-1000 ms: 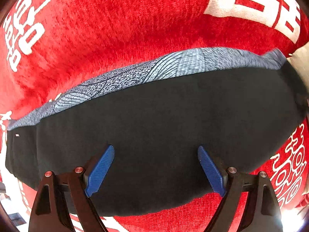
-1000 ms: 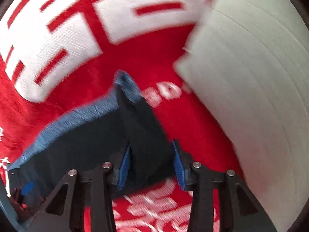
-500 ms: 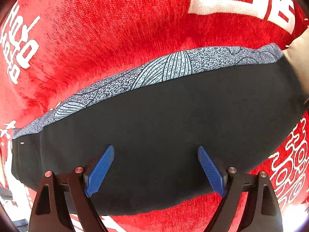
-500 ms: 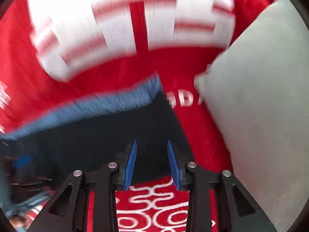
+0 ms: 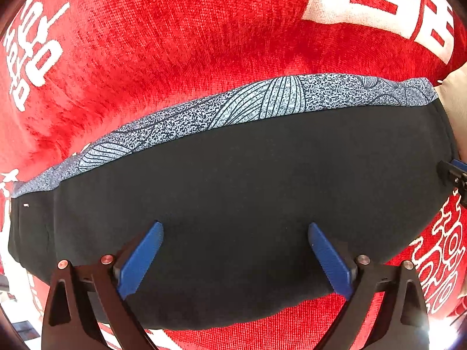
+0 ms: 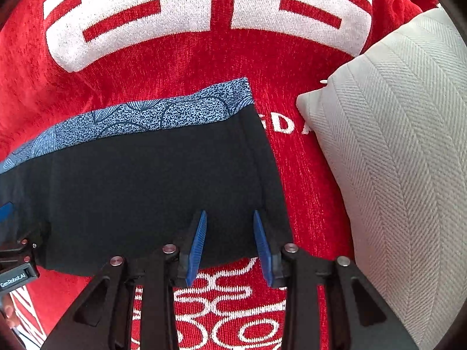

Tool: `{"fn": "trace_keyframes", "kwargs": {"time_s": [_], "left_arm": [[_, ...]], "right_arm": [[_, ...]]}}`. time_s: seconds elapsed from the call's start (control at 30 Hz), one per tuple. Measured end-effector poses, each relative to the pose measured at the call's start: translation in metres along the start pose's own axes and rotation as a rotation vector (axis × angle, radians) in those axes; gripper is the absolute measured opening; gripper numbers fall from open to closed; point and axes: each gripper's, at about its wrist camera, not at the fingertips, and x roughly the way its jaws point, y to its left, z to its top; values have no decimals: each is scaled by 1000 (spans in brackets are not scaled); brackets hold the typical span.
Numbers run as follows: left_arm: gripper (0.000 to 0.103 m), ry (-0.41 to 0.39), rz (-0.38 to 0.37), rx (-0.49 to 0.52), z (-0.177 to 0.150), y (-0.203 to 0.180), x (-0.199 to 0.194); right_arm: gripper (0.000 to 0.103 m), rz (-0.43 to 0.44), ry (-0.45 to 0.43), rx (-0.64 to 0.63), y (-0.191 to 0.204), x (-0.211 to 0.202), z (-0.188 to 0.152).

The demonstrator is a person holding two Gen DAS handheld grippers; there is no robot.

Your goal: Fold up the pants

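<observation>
Black pants [image 5: 248,204] with a blue-grey patterned band [image 5: 262,102] along the far edge lie flat and folded on a red blanket. My left gripper [image 5: 235,230] is wide open above the pants' near middle, holding nothing. In the right wrist view the same pants [image 6: 146,180] fill the left half, their right end near the centre. My right gripper [image 6: 229,218] hovers over the pants' near right corner, its blue fingers [image 6: 198,242] partly open with a narrow gap and no cloth between them. The right gripper's tip also shows at the left wrist view's right edge [image 5: 455,172].
The red blanket [image 6: 181,58] with white lettering covers the whole surface. A grey herringbone cushion [image 6: 394,160] lies close to the right of the pants' right end. Part of the left gripper [image 6: 14,262] shows at the left edge of the right wrist view.
My right gripper has let go of the pants' right end, which now lies flat, and pulled back slightly. My left gripper stayed open, drifting a little over the pants.
</observation>
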Motion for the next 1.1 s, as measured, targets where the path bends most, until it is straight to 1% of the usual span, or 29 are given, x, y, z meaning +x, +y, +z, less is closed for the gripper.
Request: {"fn": "trace_keyframes", "kwargs": {"time_s": [0.07,0.1,0.13,0.2,0.47,0.57,0.6,0.63,0.67,0.7,0.77,0.83,0.9,1.0,1.1], "left_arm": [[100,-1,-3,-3,2,8,7],[100,-2,-3,-3,1,9,8],[100,-3,-3,-4,0,10,9],[100,-2,-4,-6,0,11,8],[100,-6,-3,-7,-4,13,6],[100,2,-18,-22,-2,17,7],[100,3,-22,-25,-2,17,7],[101,3,-24,-26,-2,18,7],[102,1,-20,-26,-3,19,8],[102,0,-21,-27,-3,20,8],[102,3,-34,-36,-3,22,10],[102,3,-50,-46,-4,24,13],[102,1,-61,-50,-6,27,14],[102,5,-70,-46,-7,31,15],[102,0,-67,-43,-8,32,15]], "right_arm": [[36,4,1,-1,-6,3,3],[36,6,2,-2,-2,9,13],[37,6,2,-6,7,13,15],[36,6,2,-8,9,17,19],[37,13,3,2,4,12,19],[37,48,2,63,-3,7,10],[37,75,4,102,-8,4,5],[43,117,10,158,-14,1,-1],[54,148,18,207,-19,0,-7],[55,193,16,266,-25,-3,-15],[56,351,-16,399,-37,-8,-34],[58,502,-23,513,-42,-5,-50],[58,630,-29,639,-44,5,-67],[58,716,-55,753,-42,16,-79],[58,765,-85,828,-40,25,-85]]}}
